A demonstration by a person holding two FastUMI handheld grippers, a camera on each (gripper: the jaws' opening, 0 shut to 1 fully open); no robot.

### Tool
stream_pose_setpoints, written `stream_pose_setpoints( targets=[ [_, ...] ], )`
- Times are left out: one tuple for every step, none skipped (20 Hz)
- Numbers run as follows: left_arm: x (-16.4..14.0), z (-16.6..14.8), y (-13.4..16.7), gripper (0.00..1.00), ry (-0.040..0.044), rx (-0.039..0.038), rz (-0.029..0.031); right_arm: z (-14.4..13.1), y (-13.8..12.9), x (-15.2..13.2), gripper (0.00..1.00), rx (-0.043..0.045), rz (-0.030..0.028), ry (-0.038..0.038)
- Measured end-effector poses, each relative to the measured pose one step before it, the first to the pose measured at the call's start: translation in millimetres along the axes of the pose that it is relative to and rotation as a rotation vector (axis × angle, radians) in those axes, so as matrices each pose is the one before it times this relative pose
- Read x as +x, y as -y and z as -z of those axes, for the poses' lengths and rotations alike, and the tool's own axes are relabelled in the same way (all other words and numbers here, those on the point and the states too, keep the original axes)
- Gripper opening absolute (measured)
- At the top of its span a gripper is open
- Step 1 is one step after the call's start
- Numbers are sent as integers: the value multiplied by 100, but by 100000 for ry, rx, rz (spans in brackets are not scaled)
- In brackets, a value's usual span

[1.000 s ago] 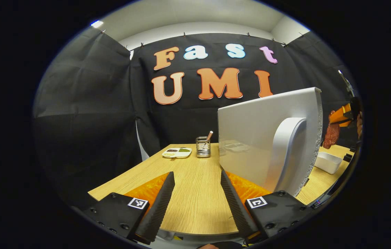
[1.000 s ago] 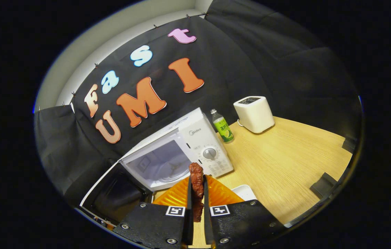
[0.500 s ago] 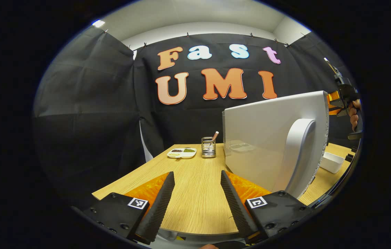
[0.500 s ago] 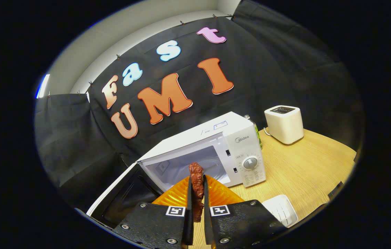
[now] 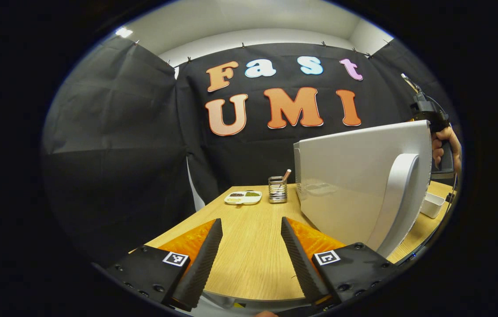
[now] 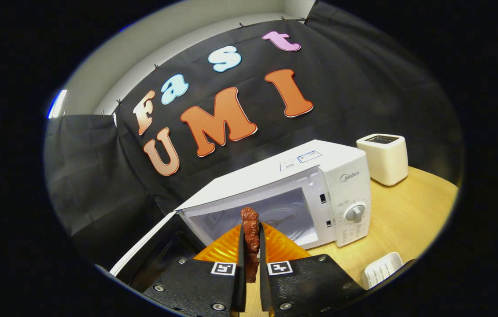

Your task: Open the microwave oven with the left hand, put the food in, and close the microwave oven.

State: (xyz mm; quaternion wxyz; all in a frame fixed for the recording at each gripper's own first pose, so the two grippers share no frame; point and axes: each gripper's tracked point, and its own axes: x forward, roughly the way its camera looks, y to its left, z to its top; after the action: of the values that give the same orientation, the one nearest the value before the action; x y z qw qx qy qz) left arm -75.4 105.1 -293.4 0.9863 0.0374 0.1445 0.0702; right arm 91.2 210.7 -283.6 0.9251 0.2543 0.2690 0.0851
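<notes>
In front of the open microwave (image 6: 275,193), food (image 6: 250,240) is clamped in the right claw (image 6: 249,259); it should be lowered centrally through the opening. The left claw (image 5: 249,253) is held wide, empty, beside the door (image 5: 359,176).

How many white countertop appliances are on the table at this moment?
2: the microwave, door open, at the centre of the right gripper view, and the toaster behind it to the right. Others may be hidden.

One microwave (image 6: 301,193), door (image 5: 359,185) open. Beside it: one toaster (image 6: 383,158), one white tray (image 6: 381,269), one sectioned dish (image 5: 243,197), one wire holder (image 5: 278,189). One piece of food (image 6: 251,237). Two grippers (image 5: 249,246) (image 6: 251,259).
</notes>
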Motion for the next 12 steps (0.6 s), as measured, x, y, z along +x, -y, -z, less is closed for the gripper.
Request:
stream_pose_setpoints(
  targets=[
    [-27, -84, -420, 89, -220, 192, -650, 270, 45, 537, 12, 1743, -292, 606],
    [34, 214, -374, 85, -236, 236, -652, 253, -28, 769, 12, 2166, -226, 896],
    [90, -31, -431, 85, -338, 102, -778, 150, 53, 959, 12, 2148, -458, 1015],
    [80, 32, -358, 85, -221, 64, -542, 187, 35, 784, 12, 2012, -242, 1027],
    [103, -54, -213, 84, -187, 93, -561, 173, 284, 759, 12, 2000, 143, 911],
    [-69, 41, -216, 84, -164, 106, -282, 322, 340, 762, 12, 2338, 840, 317],
    [55, 50, -240, 84, -185, 118, -344, 241, 416, 640, 12, 2780, 824, 587],
    [202, 159, -209, 84, -424, 103, -322, 224, 443, 732, 12, 3393, 1485, 171],
    [27, 45, -204, 84, -170, -51, -321, 426, 445, 546, 12, 3355, 862, 204],
    [96, -48, -148, 84, -246, -146, -200, 282, 185, 663, 12, 2923, 208, 412],
    [27, 97, -113, 84, -128, -52, -190, 474, -119, 502, 12, 2598, 36, 92],
    [31, 38, -138, 84, -40, 59, -90, 558, -51, 531, 12, 1997, -186, 65]
  ],
)
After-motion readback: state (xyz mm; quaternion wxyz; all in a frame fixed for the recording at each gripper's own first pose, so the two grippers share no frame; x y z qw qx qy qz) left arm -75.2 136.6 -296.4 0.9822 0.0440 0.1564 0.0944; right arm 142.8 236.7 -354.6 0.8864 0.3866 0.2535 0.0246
